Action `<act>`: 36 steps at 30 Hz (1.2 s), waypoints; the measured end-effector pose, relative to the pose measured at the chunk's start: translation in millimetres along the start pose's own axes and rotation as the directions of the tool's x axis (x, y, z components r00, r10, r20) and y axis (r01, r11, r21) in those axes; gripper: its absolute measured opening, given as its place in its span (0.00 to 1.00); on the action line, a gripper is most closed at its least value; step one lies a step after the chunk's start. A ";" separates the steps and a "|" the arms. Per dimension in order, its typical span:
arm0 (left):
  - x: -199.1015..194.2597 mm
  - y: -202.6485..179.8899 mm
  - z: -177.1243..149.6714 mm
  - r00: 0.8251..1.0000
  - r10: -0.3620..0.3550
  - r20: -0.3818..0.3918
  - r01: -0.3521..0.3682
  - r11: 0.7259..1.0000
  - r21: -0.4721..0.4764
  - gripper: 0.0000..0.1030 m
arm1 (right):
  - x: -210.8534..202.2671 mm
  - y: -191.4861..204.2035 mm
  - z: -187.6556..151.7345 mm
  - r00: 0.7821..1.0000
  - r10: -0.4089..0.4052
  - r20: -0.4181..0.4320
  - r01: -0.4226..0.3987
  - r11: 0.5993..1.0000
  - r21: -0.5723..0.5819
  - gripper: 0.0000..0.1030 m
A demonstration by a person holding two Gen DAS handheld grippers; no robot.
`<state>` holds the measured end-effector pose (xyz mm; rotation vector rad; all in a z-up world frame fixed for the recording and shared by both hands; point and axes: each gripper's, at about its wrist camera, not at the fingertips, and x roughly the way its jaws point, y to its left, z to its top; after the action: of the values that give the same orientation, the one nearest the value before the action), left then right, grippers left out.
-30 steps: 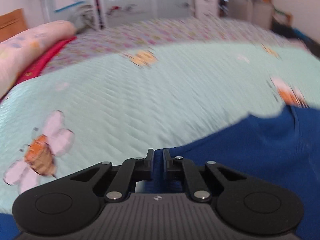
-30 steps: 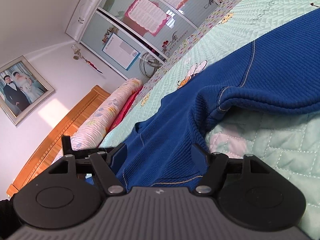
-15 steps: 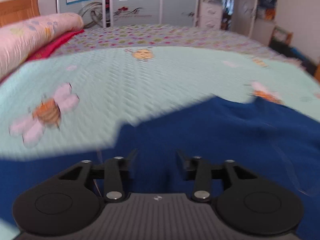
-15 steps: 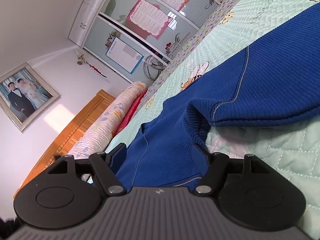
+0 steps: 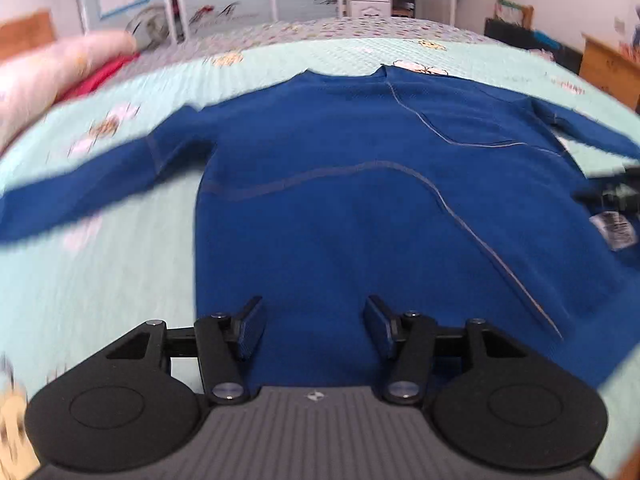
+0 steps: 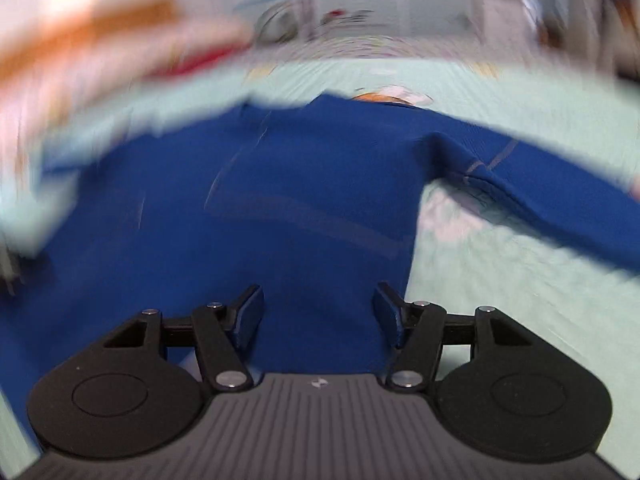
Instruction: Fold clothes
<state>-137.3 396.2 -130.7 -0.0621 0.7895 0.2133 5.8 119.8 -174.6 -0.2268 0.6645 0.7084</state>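
Tilting downward, both claws, left claw (image 5: pixel 314 326) and right claw (image 6: pixel 318 318), apparently hover spread over the sweater (image 5: pixel 360 200).

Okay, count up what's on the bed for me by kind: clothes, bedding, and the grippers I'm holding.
Clothes: 1, the blue sweater, spread flat.
Bedding: 2, the mint quilt and the rolled pink duvet.
Grippers: 2, the left gripper and the right gripper, both open above the sweater's body.
Total: 5

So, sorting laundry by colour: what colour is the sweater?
Deep blue sweater with pale contrast stitching; clearest in the left wrist view.
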 end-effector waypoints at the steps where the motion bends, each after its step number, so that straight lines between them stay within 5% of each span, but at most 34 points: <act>1: -8.2 3.3 -7.9 1.000 -0.011 -0.001 0.011 1.000 -0.020 0.56 | -12.9 13.4 -10.6 0.999 -0.032 -0.005 0.032 0.998 -0.049 0.60; 9: -59.8 16.0 -21.8 0.997 0.031 0.077 -0.024 0.995 -0.097 0.60 | -88.8 48.4 -38.9 0.993 -0.120 -0.005 0.120 0.988 0.095 0.64; 12: -61.8 34.9 -29.6 0.998 0.051 0.036 -0.042 0.974 -0.225 0.61 | -95.0 40.9 -50.2 0.998 -0.037 -0.041 0.047 0.963 0.266 0.69; 13: -60.9 46.0 -34.7 1.000 0.022 0.020 -0.015 0.951 -0.310 0.61 | -94.7 35.2 -56.7 0.999 -0.004 -0.044 0.019 0.938 0.346 0.69; 15: -55.1 70.4 -46.3 0.998 -0.065 0.004 0.058 0.858 -0.511 0.61 | -97.4 20.8 -69.8 0.998 0.058 -0.012 -0.044 0.857 0.514 0.69; 20: -32.4 90.5 -43.8 0.982 -0.189 0.005 0.144 0.729 -0.670 0.61 | -93.7 -13.7 -94.8 0.977 0.183 0.113 -0.200 0.585 0.786 0.68; 22: -25.2 89.7 -40.7 0.967 -0.254 0.017 0.192 0.684 -0.703 0.61 | -92.1 -15.7 -98.7 0.970 0.203 0.131 -0.223 0.539 0.813 0.64; 24: -16.9 87.1 -44.5 0.937 -0.347 0.044 0.261 0.612 -0.747 0.61 | -91.1 -15.5 -102.1 0.968 0.210 0.140 -0.231 0.518 0.824 0.61; 26: -11.9 78.7 -48.6 0.929 -0.365 0.058 0.276 0.582 -0.765 0.61 | -88.7 -17.7 -107.5 0.964 0.224 0.140 -0.235 0.483 0.843 0.34; 28: -15.6 73.5 -52.5 0.935 -0.348 0.069 0.275 0.584 -0.764 0.47 | -82.6 -22.2 -115.8 0.958 0.257 0.130 -0.234 0.428 0.873 0.19; 29: -16.0 74.1 -55.3 0.931 -0.359 0.073 0.280 0.569 -0.773 0.24 | -82.4 -23.6 -120.6 0.953 0.265 0.143 -0.245 0.405 0.881 0.19; 31: -19.7 76.0 -60.1 0.926 -0.367 0.088 0.290 0.542 -0.789 0.17 | -82.0 -26.0 -122.2 0.948 0.277 0.155 -0.256 0.382 0.888 0.18; 36: -68.9 71.0 -53.3 0.929 -0.342 0.139 0.331 0.603 -0.726 0.10 | -115.5 -16.5 -103.3 0.948 0.263 0.178 -0.284 0.447 0.848 0.13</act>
<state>-236.7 446.8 -117.5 -0.9993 0.6428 0.1599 -98.8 4.5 -181.7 0.8778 0.9827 0.5940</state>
